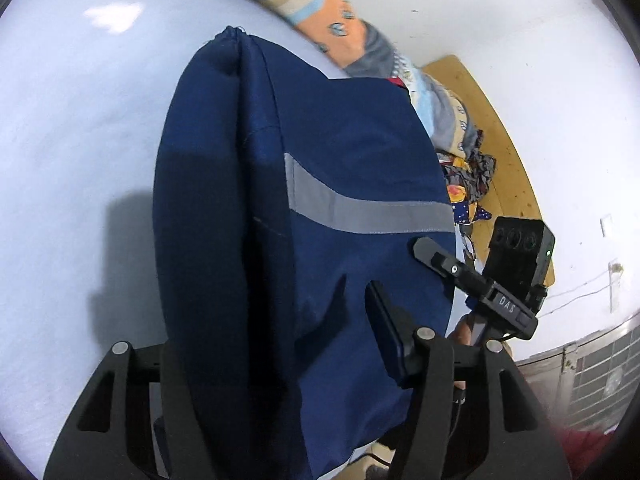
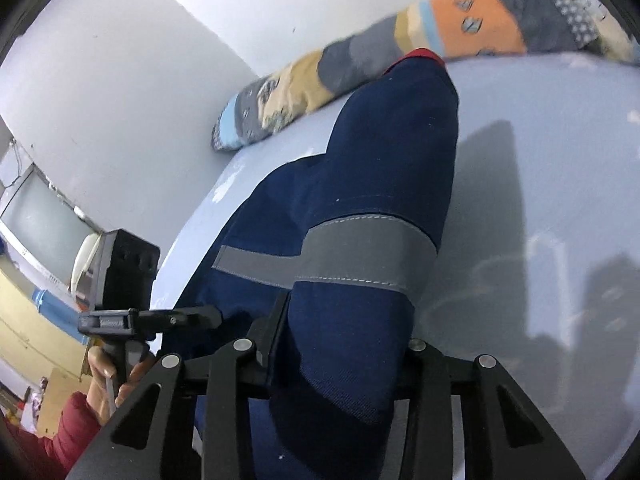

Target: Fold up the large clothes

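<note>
Garment (image 1: 304, 184), dark blue work cloth with a grey reflective band (image 1: 360, 208), lies stretched across the pale blue bed sheet (image 1: 72, 128) and runs straight back into both of your tools. In your left wrist view the cloth drapes between the fingers of the left gripper (image 1: 276, 360); only the right-hand finger (image 1: 384, 336) shows, pressed against the fabric, the other buried under it, so the grip looks clamped on the garment. The far end bunches to a gathered point near the top of the sheet.

Your right wrist view gives the same cloth, folded thick, the grey band wrapping over the fold. The right gripper (image 2: 340, 344) has the fabric filling its mouth; one finger (image 2: 276, 324) lies against the left side of the bundle, the other is hidden, and the hold reads as closed on the garment.

Each view catches the other tool off to the side, just beside the cloth edge. A red-sleeved hand (image 2: 108, 376) holds the left tool's handle.

A patterned blanket (image 2: 400, 48) in orange, grey and tan lies along the far edge of the bed against the white wall (image 2: 160, 40). A wooden board (image 1: 500, 128) with a heap of mixed clothes (image 1: 468, 184) sits beyond the bed.
</note>
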Demonstrator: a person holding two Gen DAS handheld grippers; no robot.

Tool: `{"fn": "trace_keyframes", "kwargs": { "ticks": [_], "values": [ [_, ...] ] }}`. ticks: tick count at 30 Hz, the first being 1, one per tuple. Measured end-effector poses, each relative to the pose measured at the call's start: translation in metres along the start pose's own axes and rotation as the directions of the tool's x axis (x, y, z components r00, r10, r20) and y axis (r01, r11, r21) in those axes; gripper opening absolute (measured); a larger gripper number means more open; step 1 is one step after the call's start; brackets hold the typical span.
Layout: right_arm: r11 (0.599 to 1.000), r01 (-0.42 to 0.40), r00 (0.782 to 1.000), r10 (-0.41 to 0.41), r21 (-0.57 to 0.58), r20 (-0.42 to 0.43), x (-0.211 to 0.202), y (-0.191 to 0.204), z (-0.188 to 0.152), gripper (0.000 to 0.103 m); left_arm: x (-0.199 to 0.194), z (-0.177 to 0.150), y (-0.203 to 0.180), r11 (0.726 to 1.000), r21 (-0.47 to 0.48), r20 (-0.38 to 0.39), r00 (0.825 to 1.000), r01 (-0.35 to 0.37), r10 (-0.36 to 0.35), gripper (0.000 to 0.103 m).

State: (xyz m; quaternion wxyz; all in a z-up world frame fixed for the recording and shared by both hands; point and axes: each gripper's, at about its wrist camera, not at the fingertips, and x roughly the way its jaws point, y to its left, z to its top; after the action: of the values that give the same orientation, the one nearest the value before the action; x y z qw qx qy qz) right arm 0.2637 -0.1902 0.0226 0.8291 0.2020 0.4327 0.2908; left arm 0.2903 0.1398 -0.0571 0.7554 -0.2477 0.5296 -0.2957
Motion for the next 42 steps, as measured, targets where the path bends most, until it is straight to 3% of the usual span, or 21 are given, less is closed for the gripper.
{"fn": "trace_keyframes", "kwargs": {
  "ticks": [4,7,10,11,12,14,18,20,23,24,26,28,30,31,33,35,36,38,42],
  "values": [
    [0.999,0.038,0.998,-0.038,0.006,0.053,-0.029,-0.028,0.022,0.037,0.028,0.010,-0.027,0.999,0.016,0.009,0.999,0.031,-0.031,0.058],
    [0.997,0.061,0.997,-0.063,0.042,0.045,-0.037,-0.058,0.033,0.037,0.052,0.015,-0.038,1.000,0.025,-0.013,1.000,0.000,0.000,0.058],
    [0.980,0.174,0.985,-0.173,0.094,-0.011,-0.027,-0.090,0.031,0.045,0.076,0.015,-0.044,0.989,0.060,-0.046,0.989,-0.137,0.140,0.058],
    [0.970,0.212,0.977,-0.207,0.118,-0.049,-0.022,-0.097,0.029,0.051,0.084,0.015,-0.046,0.975,0.081,-0.053,0.976,-0.205,0.210,0.058],
    [0.953,0.258,0.964,-0.244,0.156,-0.104,-0.017,-0.109,0.026,0.054,0.090,0.015,-0.048,0.950,0.106,-0.052,0.953,-0.292,0.299,0.058],
    [0.943,0.260,0.964,-0.241,0.207,-0.112,-0.022,-0.119,0.022,0.054,0.095,0.016,-0.058,0.919,0.160,-0.035,0.928,-0.361,0.371,0.060],
    [0.930,0.345,0.939,-0.342,0.129,-0.048,-0.058,-0.098,0.025,0.057,0.078,0.017,-0.063,0.900,0.143,0.005,0.910,-0.411,0.414,0.060],
    [0.926,0.371,0.929,-0.371,0.070,-0.005,-0.078,-0.079,0.019,0.057,0.058,0.015,-0.061,0.877,0.109,0.058,0.884,-0.467,0.464,0.060],
    [0.948,0.319,0.948,-0.319,-0.006,0.016,-0.094,-0.045,-0.005,0.051,0.027,0.003,-0.060,0.846,0.099,0.167,0.846,-0.525,0.506,0.061],
    [0.952,0.306,0.952,-0.306,-0.008,0.018,-0.090,-0.036,-0.007,0.038,0.016,-0.005,-0.062,0.838,0.110,0.202,0.838,-0.534,0.508,0.061],
    [0.960,0.280,0.960,-0.280,-0.010,0.003,-0.094,-0.022,-0.028,0.025,0.003,-0.029,-0.071,0.838,0.145,0.246,0.839,-0.527,0.485,0.061],
    [0.954,0.297,0.955,-0.297,-0.039,-0.008,-0.093,-0.007,-0.043,0.025,0.003,-0.048,-0.083,0.836,0.178,0.263,0.843,-0.520,0.468,0.061],
    [0.943,0.327,0.944,-0.329,-0.064,-0.033,-0.089,0.002,-0.060,0.025,0.021,-0.066,-0.096,0.804,0.232,0.256,0.832,-0.547,0.492,0.061],
    [0.943,0.326,0.943,-0.329,-0.059,-0.052,-0.087,0.002,-0.067,0.025,0.034,-0.073,-0.102,0.776,0.270,0.246,0.820,-0.570,0.517,0.061],
    [0.931,0.360,0.927,-0.364,-0.059,-0.089,-0.078,-0.001,-0.079,0.025,0.050,-0.085,-0.100,0.720,0.321,0.228,0.788,-0.615,0.572,0.061],
    [0.908,0.408,0.900,-0.418,-0.098,-0.123,-0.064,-0.005,-0.086,0.022,0.070,-0.092,-0.087,0.654,0.348,0.192,0.734,-0.672,0.652,0.061],
    [0.895,0.431,0.886,-0.443,-0.115,-0.133,-0.057,-0.009,-0.091,0.022,0.074,-0.092,-0.083,0.648,0.344,0.178,0.725,-0.679,0.666,0.063],
    [0.898,0.430,0.884,-0.441,-0.098,-0.156,-0.048,-0.018,-0.095,0.022,0.077,-0.088,-0.073,0.672,0.313,0.146,0.733,-0.672,0.665,0.069],
    [0.922,0.387,0.910,-0.385,-0.018,-0.154,-0.056,-0.029,-0.091,0.021,0.051,-0.080,-0.058,0.760,0.182,0.118,0.781,-0.624,0.613,0.069]
  ]
}}
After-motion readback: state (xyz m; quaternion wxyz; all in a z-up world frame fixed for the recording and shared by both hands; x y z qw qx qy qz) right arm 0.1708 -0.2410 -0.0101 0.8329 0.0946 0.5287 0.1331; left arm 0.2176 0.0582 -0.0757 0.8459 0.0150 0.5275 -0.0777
